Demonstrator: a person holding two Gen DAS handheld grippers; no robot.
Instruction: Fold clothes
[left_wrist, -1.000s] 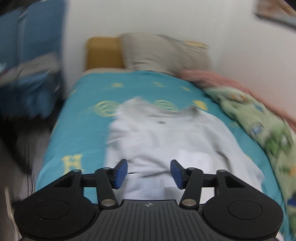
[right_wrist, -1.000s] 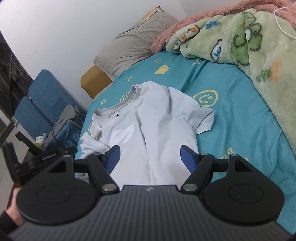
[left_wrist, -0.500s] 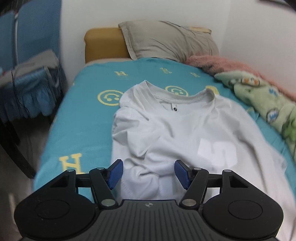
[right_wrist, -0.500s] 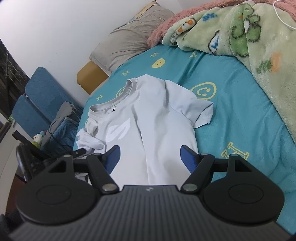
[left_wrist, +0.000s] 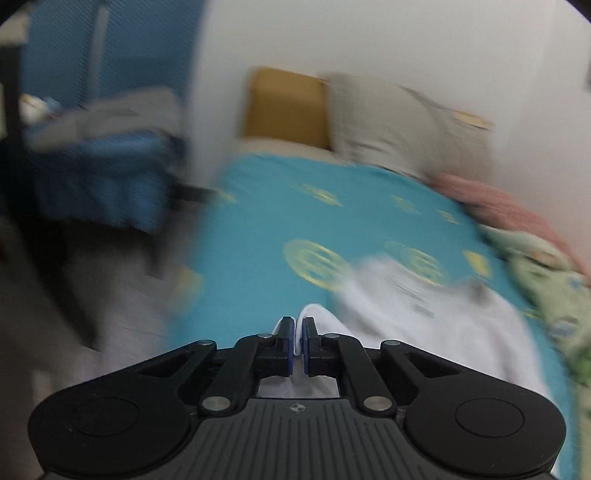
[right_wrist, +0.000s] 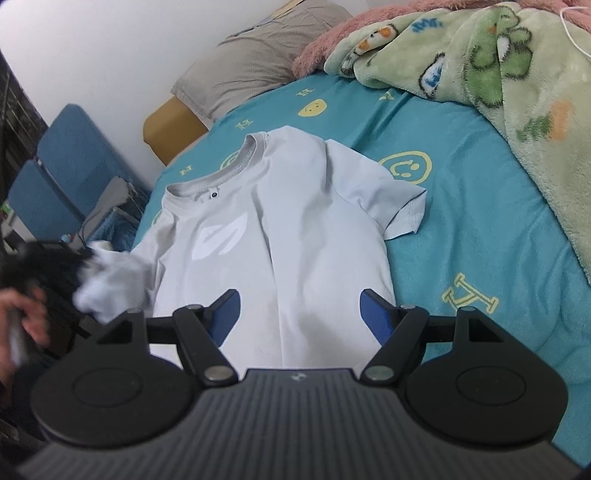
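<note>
Blurred by motion, the left wrist view showed the left gripper (left_wrist: 298, 338) with its jaws nearly closed on a white fold of the T-shirt (left_wrist: 424, 325), which lay on the teal bed sheet (left_wrist: 280, 210); no writing could be read. From the right wrist, everything was sharp: the right gripper (right_wrist: 299, 314) hovered over the shirt's lower half with jaws wide apart and empty. Only this view showed the sheet's yellow smiley faces and "H" letters, the green cartoon blanket (right_wrist: 517, 74), and the bunched left sleeve (right_wrist: 114, 284).
</note>
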